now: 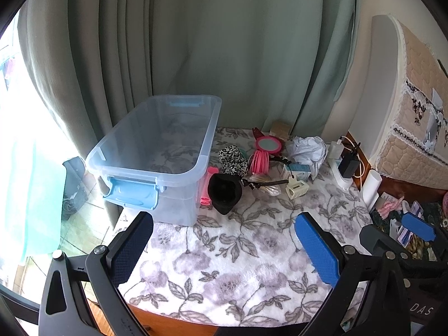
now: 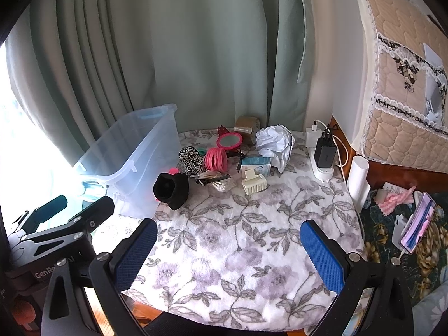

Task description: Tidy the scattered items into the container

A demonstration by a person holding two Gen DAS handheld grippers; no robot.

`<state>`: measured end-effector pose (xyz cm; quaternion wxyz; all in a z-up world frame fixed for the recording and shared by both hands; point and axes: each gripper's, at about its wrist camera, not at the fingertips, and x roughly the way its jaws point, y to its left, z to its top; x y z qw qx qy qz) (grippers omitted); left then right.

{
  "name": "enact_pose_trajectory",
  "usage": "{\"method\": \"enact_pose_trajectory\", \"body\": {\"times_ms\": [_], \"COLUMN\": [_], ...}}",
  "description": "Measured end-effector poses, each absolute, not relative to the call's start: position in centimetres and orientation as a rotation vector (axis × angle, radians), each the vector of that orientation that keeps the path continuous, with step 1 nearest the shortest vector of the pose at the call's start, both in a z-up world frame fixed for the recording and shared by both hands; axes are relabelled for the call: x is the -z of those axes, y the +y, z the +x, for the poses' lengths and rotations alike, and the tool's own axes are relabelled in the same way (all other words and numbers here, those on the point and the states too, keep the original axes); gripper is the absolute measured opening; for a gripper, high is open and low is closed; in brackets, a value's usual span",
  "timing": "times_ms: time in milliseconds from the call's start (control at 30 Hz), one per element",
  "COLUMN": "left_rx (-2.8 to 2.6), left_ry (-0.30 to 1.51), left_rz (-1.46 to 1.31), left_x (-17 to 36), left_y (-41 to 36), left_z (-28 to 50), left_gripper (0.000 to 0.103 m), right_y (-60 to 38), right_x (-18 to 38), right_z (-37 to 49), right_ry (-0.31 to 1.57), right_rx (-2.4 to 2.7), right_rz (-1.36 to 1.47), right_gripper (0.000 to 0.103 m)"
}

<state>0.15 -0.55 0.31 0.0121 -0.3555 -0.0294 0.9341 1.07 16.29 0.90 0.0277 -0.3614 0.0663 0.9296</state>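
A clear plastic bin (image 1: 156,140) with blue latches stands at the table's left; it also shows in the right wrist view (image 2: 131,162). Beside it lie a black sock (image 1: 224,193) (image 2: 172,189), a leopard scrunchie (image 1: 233,158) (image 2: 190,156), pink hoops (image 1: 260,162) (image 2: 215,159), a pink mirror (image 1: 268,144) (image 2: 229,140), a cream claw clip (image 1: 296,189) (image 2: 253,185), a small box (image 1: 296,169) (image 2: 256,165) and crumpled paper (image 1: 308,149) (image 2: 275,142). My left gripper (image 1: 224,252) and right gripper (image 2: 232,257) are both open and empty over the near table.
The table wears a floral cloth (image 1: 238,266). A power strip with chargers (image 2: 323,154) and a white cylinder (image 2: 358,179) stand at the right edge. A phone on a stand (image 2: 417,224) sits on the bed. Green curtains (image 1: 224,42) hang behind.
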Motion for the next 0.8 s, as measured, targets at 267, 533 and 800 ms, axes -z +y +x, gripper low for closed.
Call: {"method": "enact_pose_trajectory", "body": {"times_ms": [267,533,800], "left_rx": [-2.915,-2.914,-2.889], "left_ry": [-0.098,-0.083,-0.097], "left_rz": [-1.100,-1.105,-1.079], "left_x": [-0.3,0.0,-0.7], "left_y": [-0.6,-0.4,-0.2], "left_z": [0.1,-0.2,-2.1], "left_gripper": [0.101,0.101,0.101], "right_y": [16.2,16.2,18.0], "right_x": [-0.8,-0.5,-0.5], "right_z": [1.0,0.7,-0.2], "right_ry": [0.199,0.201,0.213], "right_rx": [-2.869,-2.865,-2.866], "right_rz": [-1.122,-1.135,-1.120], "right_gripper": [0.103,0.103,0.103]}}
